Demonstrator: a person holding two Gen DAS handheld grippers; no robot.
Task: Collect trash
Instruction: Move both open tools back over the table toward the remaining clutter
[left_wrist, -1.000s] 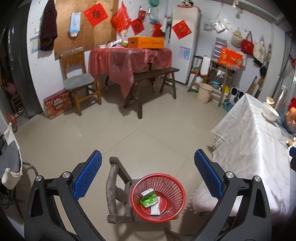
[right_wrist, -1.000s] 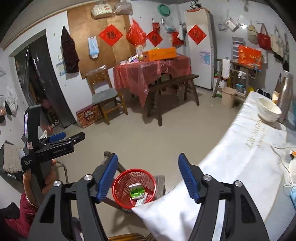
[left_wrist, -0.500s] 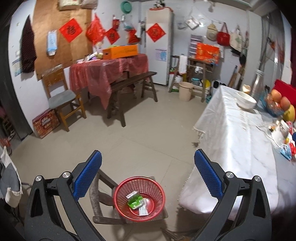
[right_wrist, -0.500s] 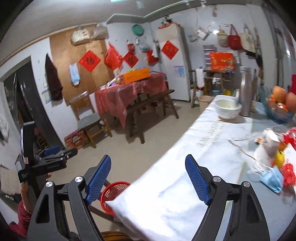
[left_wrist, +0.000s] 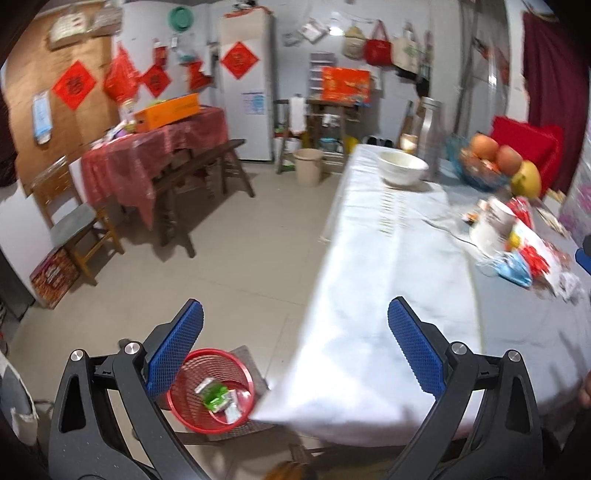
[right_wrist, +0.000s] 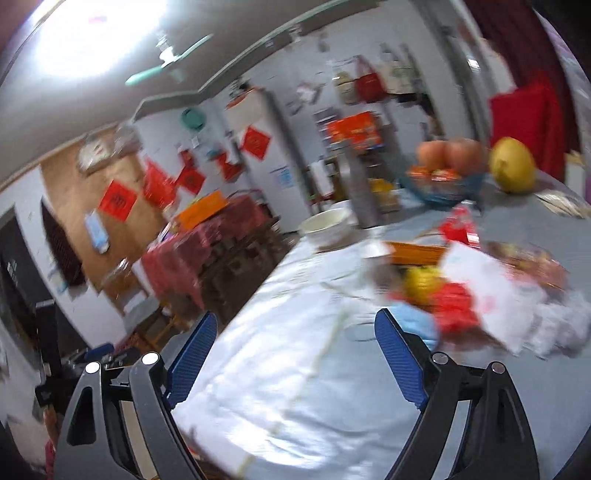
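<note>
The trash (left_wrist: 524, 254) lies in a loose heap on the white-clothed tabletop (left_wrist: 388, 280), at about three o'clock in the left wrist view and two o'clock in the right: a blue face mask (right_wrist: 417, 325), red and white wrappers (right_wrist: 476, 295) and some crumpled paper, all blurred, so I cannot tell exactly how they overlap. It looks light, limp and crinkly stuff that would give under a pinch and might slither apart if taken by the pile; I would judge it best to nip one piece at a bunched edge or fold, the mask by its body and not by a loop. The right tool (right_wrist: 297, 358) points over the cloth toward that heap with nothing between its blue pads; its jaws have just been opening and stand wide. The left tool (left_wrist: 295, 350) is likewise spread wide and empty, hovering near the tabletop's near corner. Below it at seven o'clock a red basket (left_wrist: 184, 410) sits on a low stool, already holding a green packet (left_wrist: 214, 393) and some paper scraps. Farther along the tabletop, near one o'clock, stand a white bowl (left_wrist: 402, 168) and a dish of fruit (left_wrist: 491, 162), better left alone.
</note>
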